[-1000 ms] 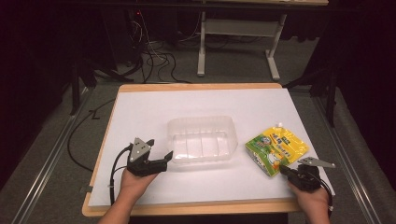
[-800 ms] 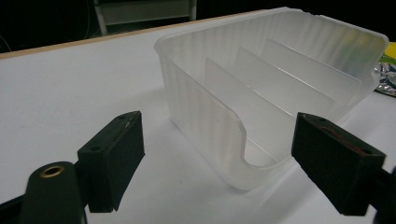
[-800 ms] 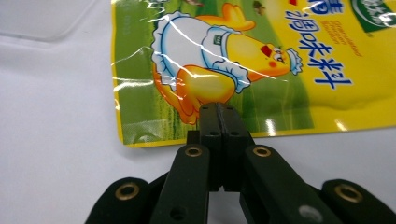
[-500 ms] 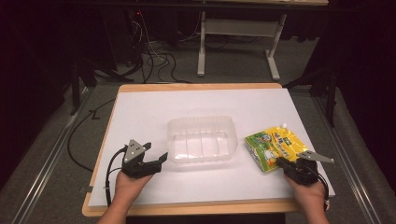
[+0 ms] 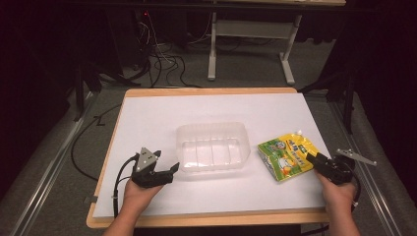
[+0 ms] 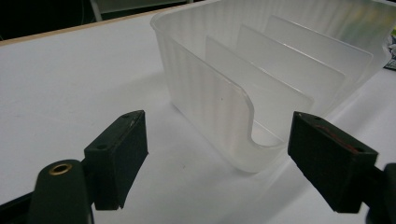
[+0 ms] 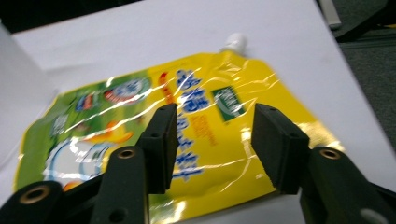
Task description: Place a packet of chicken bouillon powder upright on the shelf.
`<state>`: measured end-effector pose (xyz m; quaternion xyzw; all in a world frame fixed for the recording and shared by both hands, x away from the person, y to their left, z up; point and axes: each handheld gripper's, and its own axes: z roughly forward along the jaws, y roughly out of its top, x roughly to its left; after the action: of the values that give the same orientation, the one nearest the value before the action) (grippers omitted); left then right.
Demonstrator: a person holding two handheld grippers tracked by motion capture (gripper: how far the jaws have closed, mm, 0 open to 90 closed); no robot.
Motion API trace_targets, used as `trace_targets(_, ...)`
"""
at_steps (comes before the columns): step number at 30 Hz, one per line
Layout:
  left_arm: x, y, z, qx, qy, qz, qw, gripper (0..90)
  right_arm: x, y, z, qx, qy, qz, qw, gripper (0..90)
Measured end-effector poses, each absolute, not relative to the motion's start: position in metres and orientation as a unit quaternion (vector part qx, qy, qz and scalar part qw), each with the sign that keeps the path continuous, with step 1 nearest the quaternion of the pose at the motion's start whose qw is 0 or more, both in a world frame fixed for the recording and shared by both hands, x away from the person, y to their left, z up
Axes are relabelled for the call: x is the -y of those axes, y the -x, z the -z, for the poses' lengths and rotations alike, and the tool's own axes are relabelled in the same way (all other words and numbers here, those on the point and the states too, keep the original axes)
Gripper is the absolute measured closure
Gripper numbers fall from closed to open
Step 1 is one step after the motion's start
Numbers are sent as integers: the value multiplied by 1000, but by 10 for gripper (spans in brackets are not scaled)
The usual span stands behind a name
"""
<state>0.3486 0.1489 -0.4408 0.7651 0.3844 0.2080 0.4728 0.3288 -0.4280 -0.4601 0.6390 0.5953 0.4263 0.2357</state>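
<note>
On the bench, covered by a white sheet, a clear plastic bin stands at centre. Its interior is split by upright translucent dividers into narrow compartments; every compartment I can see into holds nothing. My left gripper view looks at its near corner, where the wall has a rounded cut-out at the base.

My left hand-held gripper rests on the sheet at about 8 o'clock from the bin, just beside its corner. Its jaws stand wide apart, nothing between them, and I cannot tell whether the tip touches the wall.

A yellow and green spouted pouch lies flat on the sheet at 3 o'clock from the bin, near it but apart, its white cap pointing toward 1 o'clock.

My right hand-held gripper is at the pouch's 4 o'clock edge. Its jaws are apart and sit over the yellow part of the pouch, not clamped on it.
</note>
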Motion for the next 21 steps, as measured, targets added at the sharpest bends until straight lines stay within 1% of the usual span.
trace_targets(1,-148,-348,442,-385,-766,-208,471,207,436,-333,460,-586,-647,-426,239,433)
trace_targets(2,-148,-348,442,-385,-766,-208,471,207,436,-333,460,-586,-647,-426,239,433)
trace_targets(3,-148,-348,442,-383,-767,-207,470,207,444,-336,460,-571,-659,-429,235,394)
trace_targets(7,-148,-348,442,-381,-766,-207,475,207,454,-341,463,-563,-669,-425,234,378)
trace_targets(8,-148,-348,442,-380,-766,-207,476,209,462,-344,469,-546,-689,-429,209,365)
trace_targets(9,-147,-348,443,-379,-767,-207,475,209,466,-345,472,-545,-690,-429,207,353)
trace_targets(11,-147,-348,443,-378,-768,-206,474,209,470,-345,474,-537,-697,-429,201,353)
trace_targets(13,-146,-348,443,-377,-768,-207,476,209,476,-346,476,-522,-707,-441,183,353)
trace_targets(15,-146,-348,443,-375,-768,-206,477,209,478,-346,476,-521,-711,-436,180,368)
trace_targets(16,-145,-348,444,-373,-769,-207,476,209,479,-347,478,-517,-719,-437,158,373)
trace_targets(17,-145,-348,444,-373,-769,-207,476,209,480,-347,478,-518,-717,-440,158,393)
trace_targets(21,-144,-347,444,-370,-770,-206,477,210,479,-349,479,-520,-716,-443,146,422)
